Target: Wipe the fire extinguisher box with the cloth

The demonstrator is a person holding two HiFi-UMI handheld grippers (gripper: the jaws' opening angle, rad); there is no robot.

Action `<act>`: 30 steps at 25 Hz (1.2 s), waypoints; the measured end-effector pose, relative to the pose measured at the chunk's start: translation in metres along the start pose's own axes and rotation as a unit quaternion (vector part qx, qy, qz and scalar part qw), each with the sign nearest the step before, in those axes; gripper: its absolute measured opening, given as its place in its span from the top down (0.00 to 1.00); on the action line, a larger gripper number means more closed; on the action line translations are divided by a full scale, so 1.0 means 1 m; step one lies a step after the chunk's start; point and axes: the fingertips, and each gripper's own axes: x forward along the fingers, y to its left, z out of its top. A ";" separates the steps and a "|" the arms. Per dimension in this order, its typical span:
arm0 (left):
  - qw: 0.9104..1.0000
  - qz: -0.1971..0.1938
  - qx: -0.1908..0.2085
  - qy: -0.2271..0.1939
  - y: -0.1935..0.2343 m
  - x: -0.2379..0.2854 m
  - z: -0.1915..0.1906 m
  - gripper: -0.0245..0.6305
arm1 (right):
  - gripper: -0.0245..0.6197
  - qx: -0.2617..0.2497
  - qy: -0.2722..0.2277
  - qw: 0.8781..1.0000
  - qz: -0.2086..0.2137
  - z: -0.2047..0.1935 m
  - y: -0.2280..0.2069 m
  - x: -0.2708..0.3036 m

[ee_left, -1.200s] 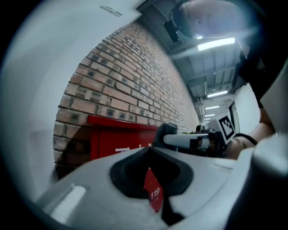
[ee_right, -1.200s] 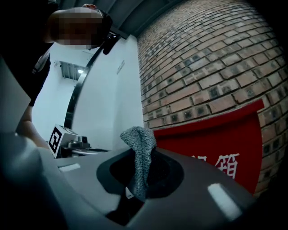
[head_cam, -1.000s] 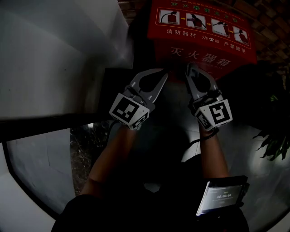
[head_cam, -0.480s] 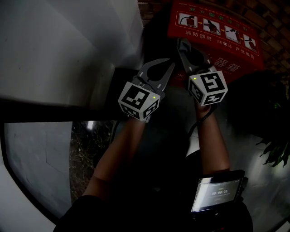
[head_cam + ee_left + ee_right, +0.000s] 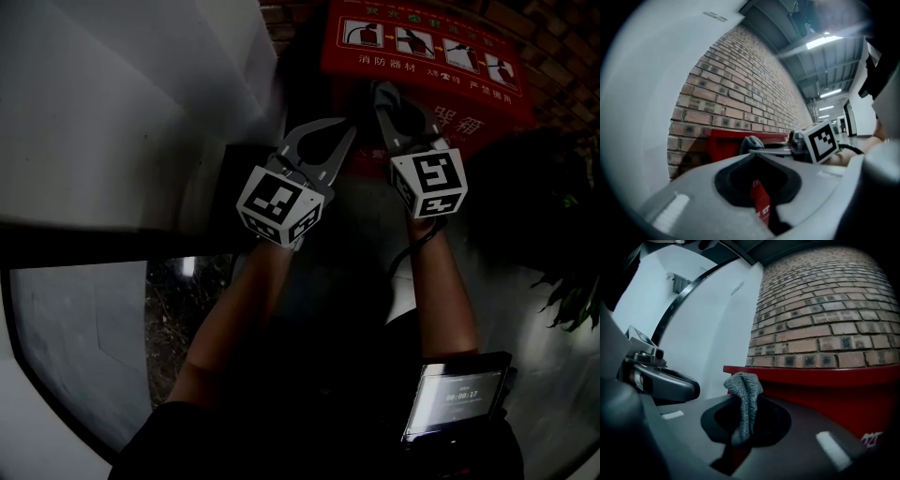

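A public building's corridor is shown.
It is indicated by a brick wall, ceiling strip lights and a red fire extinguisher box.

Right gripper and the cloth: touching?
Touching. In the right gripper view the right gripper is shut on the grey cloth, pinched between its jaws.
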 end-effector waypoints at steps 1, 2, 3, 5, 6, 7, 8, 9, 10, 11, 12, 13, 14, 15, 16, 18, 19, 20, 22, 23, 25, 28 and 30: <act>1.000 -0.006 -0.001 -0.002 -0.004 0.005 0.000 0.97 | 0.91 0.006 0.001 1.000 -0.013 -0.003 -0.010 -0.007; 1.000 -0.012 -0.002 -0.003 -0.009 0.009 -0.001 0.97 | 0.91 0.012 0.002 1.000 -0.028 -0.007 -0.021 -0.015; 1.000 -0.018 -0.004 -0.003 -0.013 0.013 -0.002 0.97 | 0.91 0.014 0.002 0.999 -0.044 -0.010 -0.032 -0.023; 1.000 -0.028 -0.009 -0.004 -0.021 0.021 -0.004 0.97 | 0.91 0.010 -0.003 0.997 -0.070 -0.014 -0.054 -0.041; 0.999 -0.034 -0.009 -0.004 -0.025 0.025 -0.005 0.97 | 0.91 0.005 -0.005 0.997 -0.081 -0.015 -0.064 -0.049; 0.999 -0.041 -0.008 -0.003 -0.029 0.029 -0.006 0.97 | 0.91 -0.003 -0.003 0.996 -0.093 -0.015 -0.074 -0.057; 0.999 -0.047 -0.005 -0.001 -0.033 0.031 -0.008 0.97 | 0.91 -0.013 0.001 0.994 -0.106 -0.015 -0.084 -0.064; 0.999 -0.051 -0.004 0.002 -0.036 0.033 -0.011 0.97 | 0.91 -0.021 0.005 0.993 -0.120 -0.015 -0.092 -0.071; 0.999 -0.053 -0.003 0.005 -0.038 0.035 -0.015 0.97 | 0.91 -0.027 0.008 0.991 -0.132 -0.016 -0.101 -0.077; 0.998 -0.054 -0.004 0.007 -0.040 0.036 -0.018 0.97 | 0.91 -0.028 0.009 0.989 -0.143 -0.017 -0.109 -0.085; 0.998 -0.055 -0.005 0.009 -0.041 0.038 -0.020 0.97 | 0.91 -0.025 0.008 0.988 -0.155 -0.018 -0.118 -0.093; 0.998 -0.056 -0.006 0.010 -0.042 0.039 -0.020 0.97 | 0.91 -0.020 0.007 0.986 -0.167 -0.020 -0.128 -0.101; 0.998 -0.057 -0.007 0.008 -0.043 0.041 -0.020 0.97 | 0.91 -0.016 0.006 0.983 -0.180 -0.022 -0.138 -0.109; 0.998 -0.057 -0.008 0.006 -0.043 0.042 -0.019 0.97 | 0.91 -0.018 0.006 0.981 -0.196 -0.024 -0.148 -0.118; 0.998 -0.058 -0.007 0.004 -0.044 0.043 -0.018 0.97 | 0.91 -0.027 0.010 0.977 -0.213 -0.025 -0.158 -0.127; 0.998 -0.057 -0.007 0.002 -0.044 0.043 -0.016 0.97 | 0.91 -0.053 0.021 0.967 -0.247 -0.029 -0.178 -0.143; 0.998 -0.055 -0.010 0.000 -0.043 0.043 -0.015 0.97 | 0.91 -0.057 0.024 0.964 -0.259 -0.031 -0.187 -0.151; 0.999 -0.052 -0.015 -0.004 -0.041 0.042 -0.014 0.97 | 0.91 -0.052 0.022 0.962 -0.267 -0.032 -0.193 -0.158; 0.999 -0.045 -0.024 -0.014 -0.039 0.041 -0.008 0.97 | 0.91 -0.040 0.008 0.962 -0.269 -0.028 -0.194 -0.165; 0.999 -0.040 -0.027 -0.019 -0.037 0.039 -0.006 0.97 | 0.91 -0.039 -0.002 0.964 -0.265 -0.023 -0.189 -0.165; 0.999 -0.029 -0.028 -0.022 -0.032 0.037 -0.004 0.97 | 0.91 -0.038 -0.028 0.969 -0.242 -0.009 -0.168 -0.157; 0.999 -0.015 -0.024 -0.016 -0.024 0.033 -0.007 0.97 | 0.91 -0.017 -0.057 0.981 -0.187 0.008 -0.130 -0.132; 1.000 -0.008 -0.018 -0.012 -0.017 0.028 -0.008 0.97 | 0.91 -0.010 -0.060 0.986 -0.154 0.012 -0.106 -0.114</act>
